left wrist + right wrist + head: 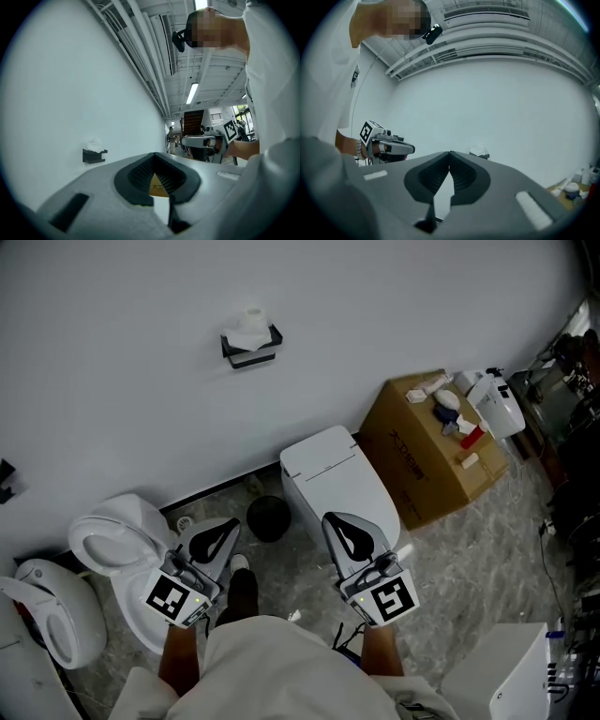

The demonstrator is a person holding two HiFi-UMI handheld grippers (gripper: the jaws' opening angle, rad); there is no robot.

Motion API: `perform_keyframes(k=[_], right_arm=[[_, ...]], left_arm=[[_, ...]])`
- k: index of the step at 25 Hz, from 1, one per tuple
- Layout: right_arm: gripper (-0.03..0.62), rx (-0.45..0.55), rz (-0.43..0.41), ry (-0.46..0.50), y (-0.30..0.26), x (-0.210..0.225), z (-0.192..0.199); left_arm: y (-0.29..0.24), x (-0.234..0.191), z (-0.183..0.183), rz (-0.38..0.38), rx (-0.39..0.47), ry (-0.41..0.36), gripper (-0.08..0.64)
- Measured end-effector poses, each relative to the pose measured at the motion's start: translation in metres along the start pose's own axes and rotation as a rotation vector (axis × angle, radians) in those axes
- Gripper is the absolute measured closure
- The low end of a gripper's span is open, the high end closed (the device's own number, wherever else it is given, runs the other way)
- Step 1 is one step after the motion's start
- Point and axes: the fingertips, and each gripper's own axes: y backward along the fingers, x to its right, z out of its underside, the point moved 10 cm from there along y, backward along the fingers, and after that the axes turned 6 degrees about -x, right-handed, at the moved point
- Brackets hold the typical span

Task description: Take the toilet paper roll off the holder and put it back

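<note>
The white toilet paper roll [250, 326] sits on a black holder [251, 352] fixed high on the white wall. Both grippers are held low, close to the person's body and far from the holder. My left gripper [222, 532] is shut with nothing between its jaws. My right gripper [341, 526] is shut and empty too. In the left gripper view the roll [95, 146] and holder [93, 155] show small on the wall, left of the closed jaw tips [154, 155]. In the right gripper view the roll [478, 150] lies just right of the closed tips [450, 153].
A white toilet [112, 545] stands under the left gripper and a boxy white toilet [333, 479] under the right one. A black bin [269, 517] sits between them. A cardboard box [422, 451] with bottles and small items stands at the right.
</note>
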Motion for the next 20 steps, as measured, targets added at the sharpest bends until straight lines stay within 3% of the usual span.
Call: perform_keyframes(k=[12, 20], right_arm=[[0.584, -0.020, 0.028, -0.034, -0.164, 0.045, -0.012], [0.584, -0.025, 0.032, -0.060, -0.226, 0.076, -0.012]], left_arm=[[-0.051, -0.175, -0.004, 0.029, -0.021, -0.018, 0.558], [-0.089, -0.238, -0.013, 0.063, -0.027, -0.020, 0.558]])
